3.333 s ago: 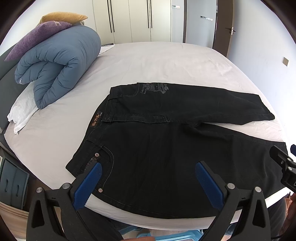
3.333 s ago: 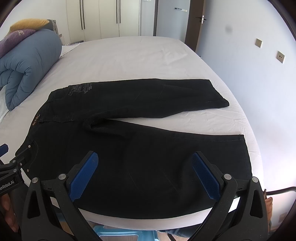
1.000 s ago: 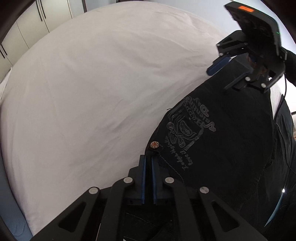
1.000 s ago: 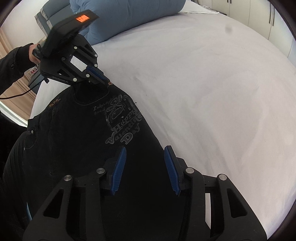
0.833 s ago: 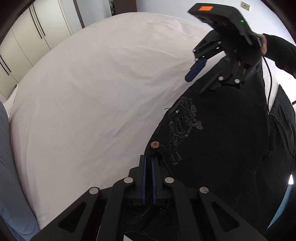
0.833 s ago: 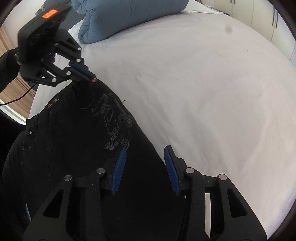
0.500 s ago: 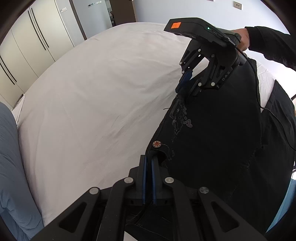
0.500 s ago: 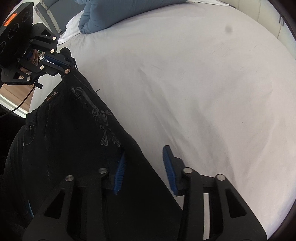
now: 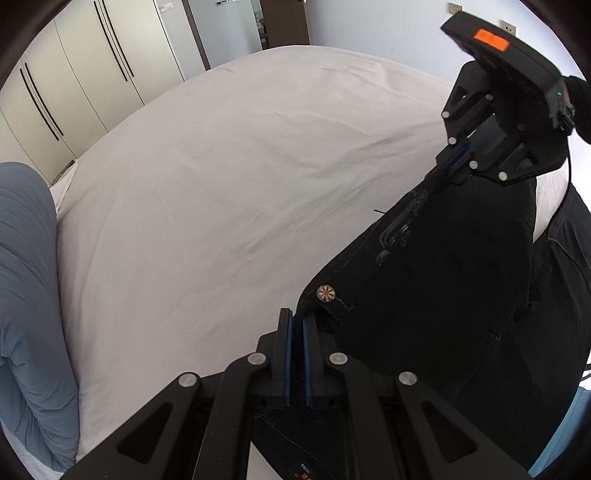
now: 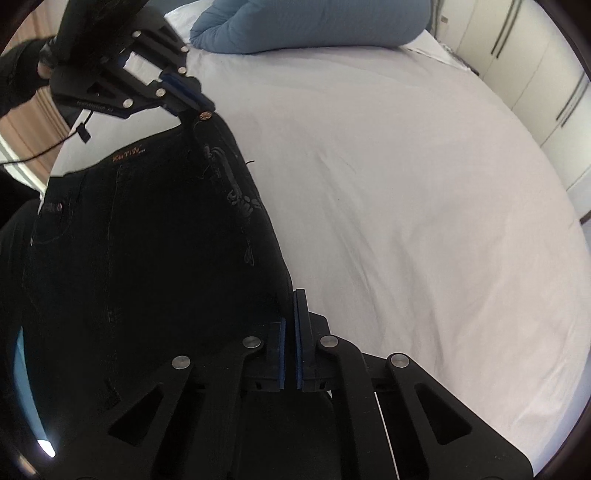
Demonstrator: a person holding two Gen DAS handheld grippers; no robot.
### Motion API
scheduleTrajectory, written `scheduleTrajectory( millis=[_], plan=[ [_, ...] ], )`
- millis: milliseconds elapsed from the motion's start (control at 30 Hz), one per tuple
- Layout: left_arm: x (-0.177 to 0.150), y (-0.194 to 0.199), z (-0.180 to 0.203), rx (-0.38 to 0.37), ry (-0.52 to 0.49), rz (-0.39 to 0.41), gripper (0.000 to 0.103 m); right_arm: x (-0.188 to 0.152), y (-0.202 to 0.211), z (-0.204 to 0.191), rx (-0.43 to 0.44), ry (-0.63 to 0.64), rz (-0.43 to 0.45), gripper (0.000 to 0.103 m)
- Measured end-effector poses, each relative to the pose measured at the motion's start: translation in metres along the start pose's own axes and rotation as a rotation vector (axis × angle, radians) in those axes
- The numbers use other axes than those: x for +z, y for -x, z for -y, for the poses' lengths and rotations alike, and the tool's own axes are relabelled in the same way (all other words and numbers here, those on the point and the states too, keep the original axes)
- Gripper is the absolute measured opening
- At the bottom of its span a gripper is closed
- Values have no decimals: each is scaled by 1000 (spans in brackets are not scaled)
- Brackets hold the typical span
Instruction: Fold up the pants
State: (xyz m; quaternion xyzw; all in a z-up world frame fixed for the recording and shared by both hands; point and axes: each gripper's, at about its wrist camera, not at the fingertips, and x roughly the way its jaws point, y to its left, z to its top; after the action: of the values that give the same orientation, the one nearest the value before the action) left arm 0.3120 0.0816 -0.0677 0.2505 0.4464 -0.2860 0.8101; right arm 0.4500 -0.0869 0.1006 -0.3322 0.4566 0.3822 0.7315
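The black pants (image 9: 443, 288) hang stretched between my two grippers above the white bed (image 9: 221, 184). My left gripper (image 9: 297, 321) is shut on the waistband corner beside a round metal button (image 9: 326, 292). It also shows in the right wrist view (image 10: 199, 107), at the top left. My right gripper (image 10: 293, 306) is shut on the far edge of the pants (image 10: 147, 240) further down the leg. It also shows in the left wrist view (image 9: 448, 164), at the upper right. The rest of the pants drapes down out of view.
A rolled blue duvet (image 10: 314, 26) lies at the head of the bed and shows at the left edge of the left wrist view (image 9: 26, 295). White wardrobes (image 9: 74, 92) stand beyond the bed. The white sheet (image 10: 406, 203) stretches to the right.
My right gripper has closed on the pants' edge; half a second ago it was still open. Both grippers have lifted the far edge of the pants off the bed.
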Motion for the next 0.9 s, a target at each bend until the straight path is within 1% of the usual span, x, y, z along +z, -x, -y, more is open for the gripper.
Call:
scheduleTrajectory(
  millis=[67,167,300,367,433,500,567,633,667,733,800,900],
  plan=[
    [-5,8,7,38,-15,8,5,-1,8,-25,-53,89,-12,2],
    [-14,25,22,78,-66,29,5,-8,16,-63,-145,232,-53,2],
    [-32,41,46,123,-132,38,5,-18,27,-114,-256,368,-78,2],
    [-48,52,61,159,-204,33,5,-24,28,-144,-328,445,-91,2],
    [-62,56,75,168,-227,21,5,-32,27,-176,-391,516,-103,2],
    [-78,60,84,173,-242,10,5,-37,27,-206,-406,551,-105,2],
    [-96,63,91,162,-247,-2,5,-45,24,-232,-409,569,-108,2],
    [-110,67,95,160,-265,-14,5,-58,19,-261,-429,625,-124,2],
    [-118,69,104,164,-281,-21,5,-56,15,-283,-435,651,-137,2],
    [-132,72,116,165,-310,-32,5,-64,11,-314,-437,705,-154,2],
    [-143,74,122,161,-329,-41,5,-74,8,-345,-440,766,-169,2],
    [-157,77,125,154,-345,-54,5,-82,4,-388,-434,825,-177,2]
  ],
)
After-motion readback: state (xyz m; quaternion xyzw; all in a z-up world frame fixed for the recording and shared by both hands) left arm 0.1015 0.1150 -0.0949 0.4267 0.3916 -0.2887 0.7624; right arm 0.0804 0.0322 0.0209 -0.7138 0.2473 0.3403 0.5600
